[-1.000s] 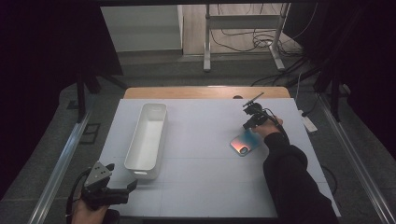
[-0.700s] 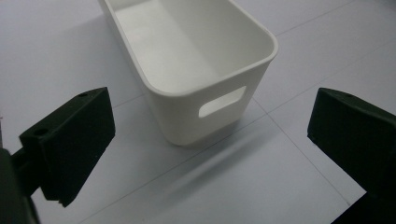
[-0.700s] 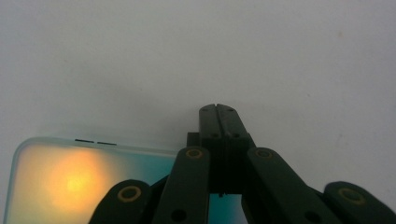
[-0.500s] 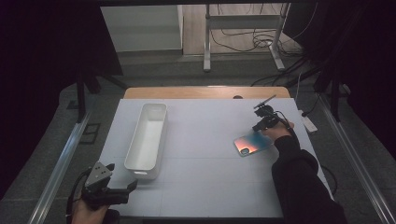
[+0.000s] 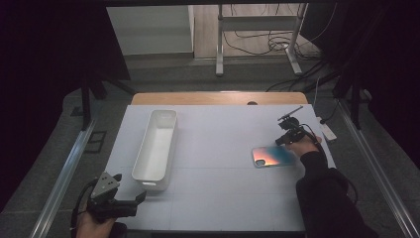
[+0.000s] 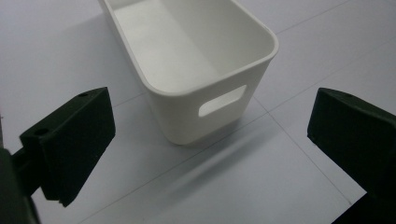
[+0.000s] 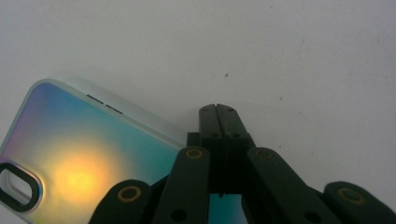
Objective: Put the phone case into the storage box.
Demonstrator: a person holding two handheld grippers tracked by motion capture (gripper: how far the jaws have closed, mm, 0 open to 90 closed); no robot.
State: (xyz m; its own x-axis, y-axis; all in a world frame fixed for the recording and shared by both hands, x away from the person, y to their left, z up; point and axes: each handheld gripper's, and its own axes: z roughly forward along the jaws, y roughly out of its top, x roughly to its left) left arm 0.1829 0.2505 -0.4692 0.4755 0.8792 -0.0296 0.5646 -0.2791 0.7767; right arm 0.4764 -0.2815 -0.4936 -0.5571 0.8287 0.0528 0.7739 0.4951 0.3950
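The right hand-held gripper is clenched tight, jaws pressed together with nothing between them, its tip resting at the edge of the iridescent phone case with the oval camera cutout. That case lies flat on the white desk, right of centre and well apart from the long white plastic bin with a handle slot. Over on the left, the left hand-held gripper hangs released, jaws wide, just short of the bin's near end (bin empty, by the way). My read: early days — case not yet lifted, and if the bin is its destination, the whole carry remains.
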